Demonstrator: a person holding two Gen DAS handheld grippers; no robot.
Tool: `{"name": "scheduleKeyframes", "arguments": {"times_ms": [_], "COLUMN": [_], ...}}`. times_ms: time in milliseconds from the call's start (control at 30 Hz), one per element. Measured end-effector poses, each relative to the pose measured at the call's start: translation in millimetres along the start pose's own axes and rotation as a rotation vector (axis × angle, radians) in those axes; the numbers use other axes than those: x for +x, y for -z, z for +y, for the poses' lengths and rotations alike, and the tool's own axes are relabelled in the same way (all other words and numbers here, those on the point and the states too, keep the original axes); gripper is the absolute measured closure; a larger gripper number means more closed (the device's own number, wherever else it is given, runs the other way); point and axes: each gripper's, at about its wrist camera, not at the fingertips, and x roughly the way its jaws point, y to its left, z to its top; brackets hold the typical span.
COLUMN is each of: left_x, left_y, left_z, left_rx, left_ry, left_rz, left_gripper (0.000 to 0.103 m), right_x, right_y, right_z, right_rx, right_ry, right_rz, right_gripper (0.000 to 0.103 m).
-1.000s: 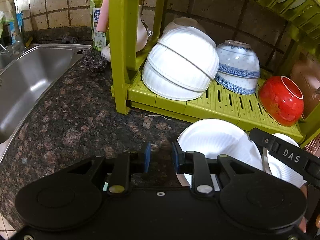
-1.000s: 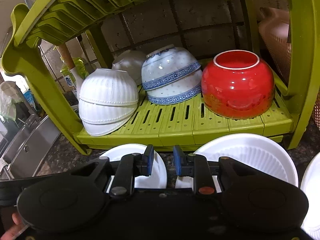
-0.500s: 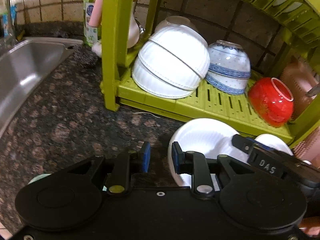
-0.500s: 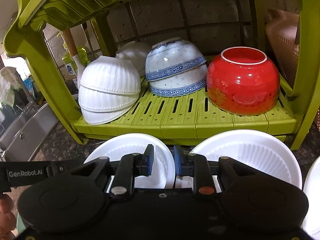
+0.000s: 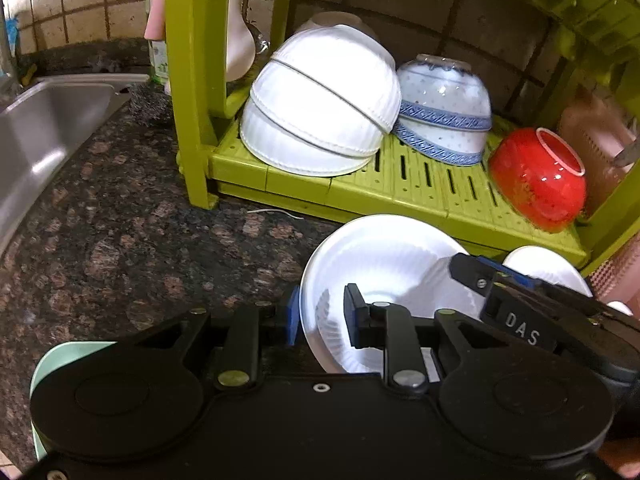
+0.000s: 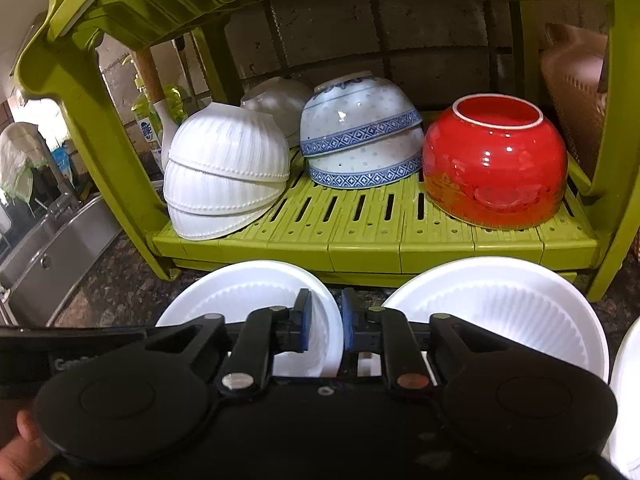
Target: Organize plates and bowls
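A white ribbed plate (image 5: 380,256) lies on the dark granite counter in front of the green dish rack (image 5: 420,184). My left gripper (image 5: 322,316) is open, its blue pads on either side of the plate's left rim. My right gripper (image 6: 325,320) is open too, and the right rim of the same plate (image 6: 248,288) runs between its pads. A second white plate (image 6: 500,300) lies to the right. On the rack's lower shelf (image 6: 360,240) stand upturned white ribbed bowls (image 6: 228,160), blue-patterned bowls (image 6: 360,132) and a red bowl (image 6: 496,160).
A steel sink (image 5: 48,120) is at the left, with a dark scrubber (image 5: 148,104) by the rack's post. A mint-green item (image 5: 40,368) shows under my left gripper. A pink basket (image 6: 576,80) stands behind the rack's right side. A third white plate's edge (image 6: 628,360) is at the far right.
My left gripper moved right until the plate's left rim came between its pads. My right gripper shifted left over the same plate's right rim. The bowls stayed put.
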Motion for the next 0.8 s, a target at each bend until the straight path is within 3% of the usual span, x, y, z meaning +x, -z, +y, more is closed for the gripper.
{"name": "scheduleKeyframes", "arguments": {"times_ms": [100, 667, 800], "left_x": [-0.5, -31.2, -45.9], "left_y": [1.6, 32.1, 43.5], "left_z": [-1.9, 3.3, -1.9], "left_rx": [0.012, 0.047, 0.074], "left_ry": [-0.020, -0.035, 0.002], "left_rz": [-0.008, 0.021, 0.020], "left_gripper": [0.076, 0.076, 0.076], "right_x": [-0.9, -35.8, -53.7], "right_y": [0.7, 23.4, 36.7], "right_z": [2.8, 16.8, 11.5], "right_rx": [-0.014, -0.035, -0.028], "right_ry": [0.001, -0.021, -0.004], "right_rz": [-0.003, 0.039, 0.060], "right_gripper": [0.087, 0.087, 0.087]}}
